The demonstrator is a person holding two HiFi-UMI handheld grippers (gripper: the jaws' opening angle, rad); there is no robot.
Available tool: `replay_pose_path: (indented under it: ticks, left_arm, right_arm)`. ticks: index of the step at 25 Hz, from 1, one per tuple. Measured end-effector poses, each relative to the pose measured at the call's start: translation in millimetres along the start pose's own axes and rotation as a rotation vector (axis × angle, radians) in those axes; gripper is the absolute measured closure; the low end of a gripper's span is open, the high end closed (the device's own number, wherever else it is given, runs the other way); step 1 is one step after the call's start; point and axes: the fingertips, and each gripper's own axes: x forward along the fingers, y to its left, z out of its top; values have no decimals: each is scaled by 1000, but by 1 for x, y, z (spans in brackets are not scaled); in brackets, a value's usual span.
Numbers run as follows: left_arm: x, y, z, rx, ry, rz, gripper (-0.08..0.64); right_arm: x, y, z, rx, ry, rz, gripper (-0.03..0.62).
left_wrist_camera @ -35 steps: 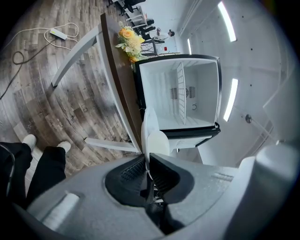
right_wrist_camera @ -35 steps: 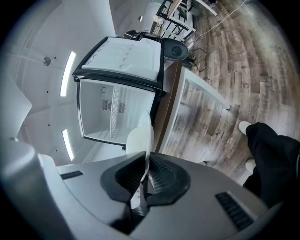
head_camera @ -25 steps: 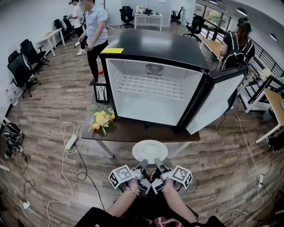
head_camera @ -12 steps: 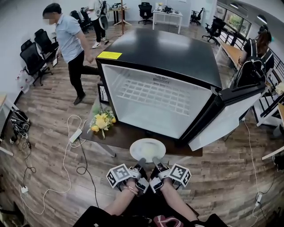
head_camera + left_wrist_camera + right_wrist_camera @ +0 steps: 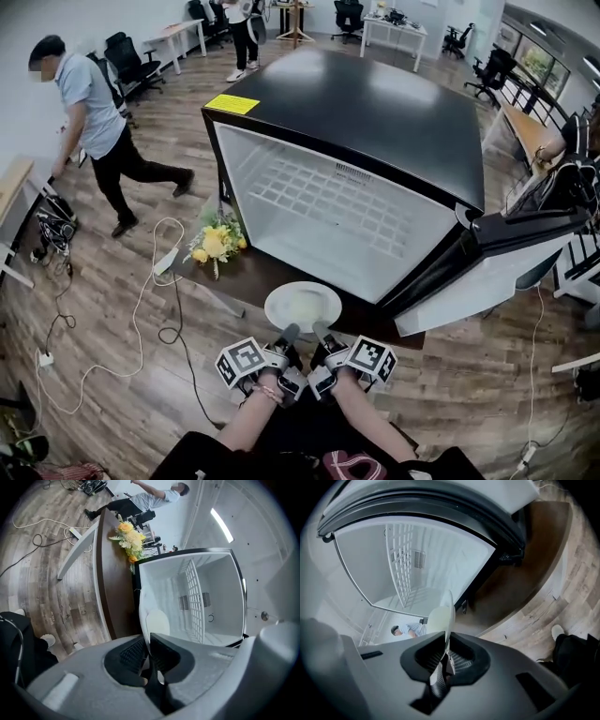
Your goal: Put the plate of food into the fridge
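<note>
Now the left gripper (image 5: 288, 331) and the right gripper (image 5: 320, 329) each pinch the near rim of the plate (image 5: 303, 307), side by side. The plate is at the table's (image 5: 246, 279) front edge, just before the open fridge (image 5: 349, 202).

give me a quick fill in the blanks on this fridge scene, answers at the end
1. The plate, clamped at its rim by the left tongs and the right tongs, is ____ in colour.
2. The fridge's door stands ____.
3. The flowers on the table beside the fridge are mostly ____.
Missing words: white; open; yellow.
</note>
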Motion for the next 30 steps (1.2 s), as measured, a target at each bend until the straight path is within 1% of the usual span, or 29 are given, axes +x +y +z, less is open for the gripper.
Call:
replay_pose_path:
  ticks: [4, 9, 12, 16, 22, 30]
  left_arm:
    - [3, 0, 10, -9, -34, 16, 520]
    - [12, -8, 24, 15, -37, 10, 520]
    - [19, -9, 33, 8, -36, 6, 520]
    - [29, -8, 46, 11, -21, 14, 520]
    - [48, -17, 69, 18, 7, 7, 520]
    - [73, -17, 94, 31, 52, 1, 520]
  right_arm:
    - [12, 5, 3, -43, 55, 3, 552]
    - [25, 12, 11, -19, 53, 22, 553]
    - [35, 15, 17, -13, 51, 18, 554]
    - [49, 16, 23, 8, 39, 13, 554]
    - [71, 26, 39, -8, 32, 7, 551]
    - [98, 29, 56, 16, -20, -11, 552]
